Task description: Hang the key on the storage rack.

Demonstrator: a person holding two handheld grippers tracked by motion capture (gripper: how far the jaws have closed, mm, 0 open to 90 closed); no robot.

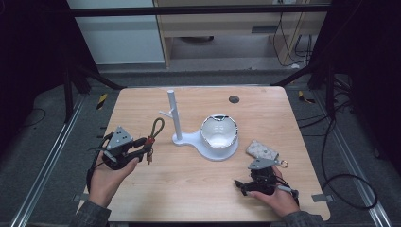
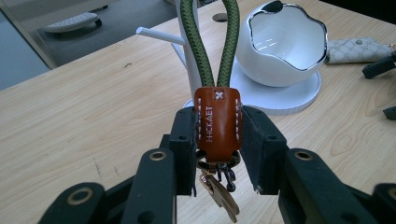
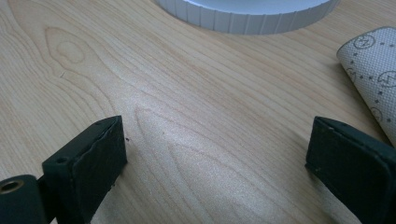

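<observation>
A key ring with a green rope loop [image 1: 156,126] and an orange leather tab [image 2: 218,122] is held just above the table, with keys [image 2: 219,196] dangling below the tab. My left gripper [image 1: 142,144] is shut on the leather tab, its pads [image 2: 184,140] pressing both sides, and the loop points away toward the white peg stand [image 1: 173,113]. My right gripper [image 1: 240,186] rests low on the wood at the front right, open, its pads [image 3: 100,154] wide apart with bare table between them.
The stand's round base [image 1: 215,150] carries a white bowl [image 1: 218,132] with a shiny wavy rim. A patterned pouch [image 1: 261,150] lies right of the base, just beyond the right gripper. A dark cable hole [image 1: 233,99] sits near the wooden table's [image 1: 189,189] far edge.
</observation>
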